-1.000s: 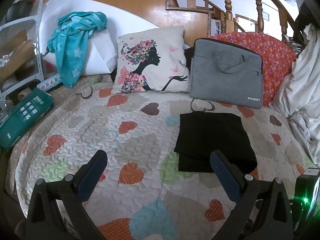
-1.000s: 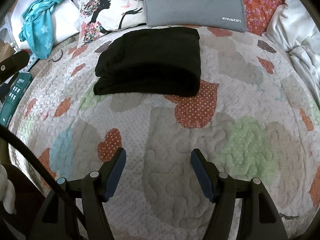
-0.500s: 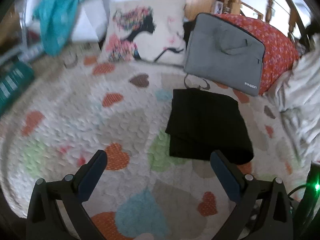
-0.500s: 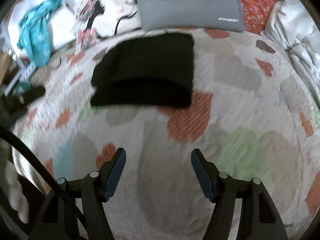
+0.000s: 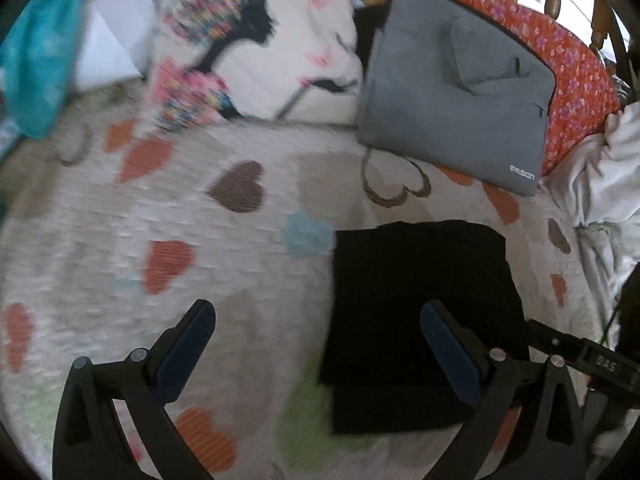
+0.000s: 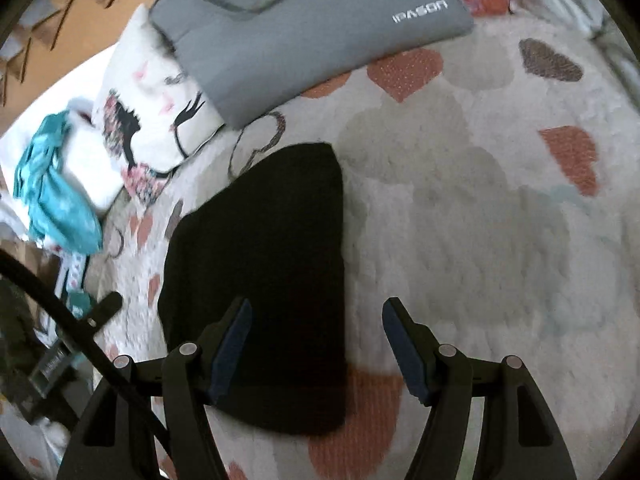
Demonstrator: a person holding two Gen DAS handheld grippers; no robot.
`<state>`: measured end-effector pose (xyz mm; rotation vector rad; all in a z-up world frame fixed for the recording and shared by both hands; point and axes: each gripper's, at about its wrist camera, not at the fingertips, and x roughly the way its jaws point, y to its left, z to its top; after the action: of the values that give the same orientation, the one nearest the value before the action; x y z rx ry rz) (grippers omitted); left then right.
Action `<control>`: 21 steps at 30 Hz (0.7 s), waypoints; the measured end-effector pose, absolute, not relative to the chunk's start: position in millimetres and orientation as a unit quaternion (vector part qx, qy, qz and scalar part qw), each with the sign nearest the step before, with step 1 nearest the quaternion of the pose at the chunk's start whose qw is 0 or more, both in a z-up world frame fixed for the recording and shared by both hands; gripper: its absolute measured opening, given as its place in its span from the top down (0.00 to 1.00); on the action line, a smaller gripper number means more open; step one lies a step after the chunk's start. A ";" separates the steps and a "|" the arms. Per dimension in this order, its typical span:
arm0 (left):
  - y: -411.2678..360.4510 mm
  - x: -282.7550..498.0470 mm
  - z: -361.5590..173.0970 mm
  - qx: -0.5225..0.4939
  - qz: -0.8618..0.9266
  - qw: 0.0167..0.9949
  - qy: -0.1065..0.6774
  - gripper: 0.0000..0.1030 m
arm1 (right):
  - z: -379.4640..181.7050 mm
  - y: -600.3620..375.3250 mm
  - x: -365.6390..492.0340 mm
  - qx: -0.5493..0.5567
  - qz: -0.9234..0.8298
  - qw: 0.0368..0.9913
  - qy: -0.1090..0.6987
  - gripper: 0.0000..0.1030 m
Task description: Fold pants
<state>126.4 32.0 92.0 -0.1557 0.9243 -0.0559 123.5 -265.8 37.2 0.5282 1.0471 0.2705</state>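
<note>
The folded black pants (image 5: 424,304) lie on the heart-print quilt (image 5: 240,280), with bare quilt on every side. The left claw (image 5: 316,348) and right claw (image 6: 316,344) both hover wide open, holding nothing. A gray laptop bag (image 5: 452,108) leans behind the pants.

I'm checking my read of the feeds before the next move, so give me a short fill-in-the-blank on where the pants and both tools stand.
1. The folded pants are ____ in colour.
2. Both the left tool and the right tool are ____, gripping nothing.
3. The pants lie on a quilt printed with ____ shapes.
4. The bag leaning behind the pants is ____.

Missing words: black; open; heart; grey
</note>
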 end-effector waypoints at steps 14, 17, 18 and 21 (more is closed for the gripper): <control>12.9 179.8 27.5 -0.155 -0.118 0.834 0.515 0.40 | 21.5 -243.4 198.5 0.209 0.190 0.833 0.476 0.63; 10.1 179.1 37.0 -0.168 -0.128 0.831 0.514 0.48 | 27.8 -244.5 200.0 0.225 0.200 0.826 0.477 0.76; 8.9 178.6 38.7 -0.171 -0.126 0.833 0.512 0.48 | 30.7 -246.2 199.4 0.234 0.203 0.825 0.474 0.78; 4.8 180.3 38.6 -0.171 -0.120 0.835 0.510 0.48 | 43.8 -252.0 195.7 0.247 0.205 0.829 0.459 0.80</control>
<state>180.3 4.8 38.6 -0.3611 1.0791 -0.2534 195.7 -252.0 43.8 0.5236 0.9736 0.4341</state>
